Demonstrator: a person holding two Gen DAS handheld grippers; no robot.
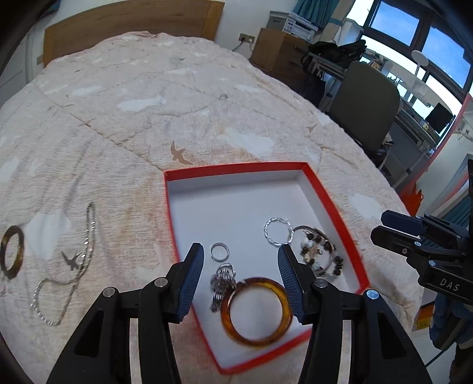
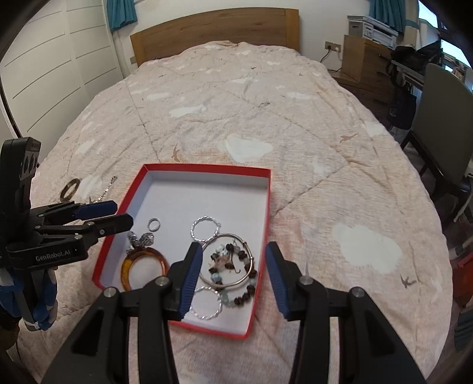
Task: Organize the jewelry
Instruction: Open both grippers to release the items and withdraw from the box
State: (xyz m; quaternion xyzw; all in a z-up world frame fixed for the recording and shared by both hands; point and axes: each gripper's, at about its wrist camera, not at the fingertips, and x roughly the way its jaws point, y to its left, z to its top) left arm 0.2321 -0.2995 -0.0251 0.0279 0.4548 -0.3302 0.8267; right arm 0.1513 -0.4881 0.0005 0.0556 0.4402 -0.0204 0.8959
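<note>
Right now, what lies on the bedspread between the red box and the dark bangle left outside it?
A silver chain lies there, between the box and the bangle; the rest is bare bedspread. The left wrist view shows it best.

The box (image 1: 328, 206), lower centre, is red outside and white inside. In it lie an amber-brown bangle (image 1: 256, 311) and silver rings (image 1: 219, 252). The bedspread (image 1: 147, 103) is pale pink, patterned with white clouds and brown birds. The curtains (image 2: 121, 13), upper left, are teal.

A shallow red-rimmed cardboard box (image 2: 260, 224) is being borne by a cloud-printed quilt (image 2: 325, 177); inside it an amber resin bangle (image 2: 144, 267) is lying left of a brown beaded bracelet (image 2: 236, 265), while a silver chain (image 1: 63, 274) is lying on the quilt left of the box
</note>
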